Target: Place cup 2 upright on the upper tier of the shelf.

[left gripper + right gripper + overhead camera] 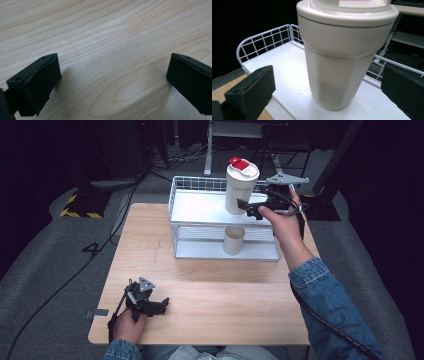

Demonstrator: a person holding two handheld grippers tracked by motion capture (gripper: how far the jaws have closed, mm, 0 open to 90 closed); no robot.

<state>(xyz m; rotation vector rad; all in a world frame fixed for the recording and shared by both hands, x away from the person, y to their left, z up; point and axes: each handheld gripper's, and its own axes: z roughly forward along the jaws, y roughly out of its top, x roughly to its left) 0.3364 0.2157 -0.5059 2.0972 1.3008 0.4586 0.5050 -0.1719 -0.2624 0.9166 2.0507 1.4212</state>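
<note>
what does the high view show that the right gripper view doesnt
High view alone: the left gripper low on the wooden table, the tumbler's red lid tab, and a second cup on the rack's lower shelf. Right gripper view alone: its jaws close up, apart on either side of the tumbler. Both share the tumbler upright on the white wire rack.

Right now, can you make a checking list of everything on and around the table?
Surface: light wooden table, bare around the left gripper.
Job's things: cream tumbler with a red-tabbed lid, upright on the top shelf of the white wire rack; a second cup on the lower shelf.
Clutter: nothing seen.
Grippers: right gripper open, jaws either side of the tumbler, not pressing it; left gripper open on the table, holding nothing.
Cables: one trailing from the right gripper along the sleeve; another across the floor at left.
Surroundings: grey floor, dark room, a stand with yellow-black tape.
</note>
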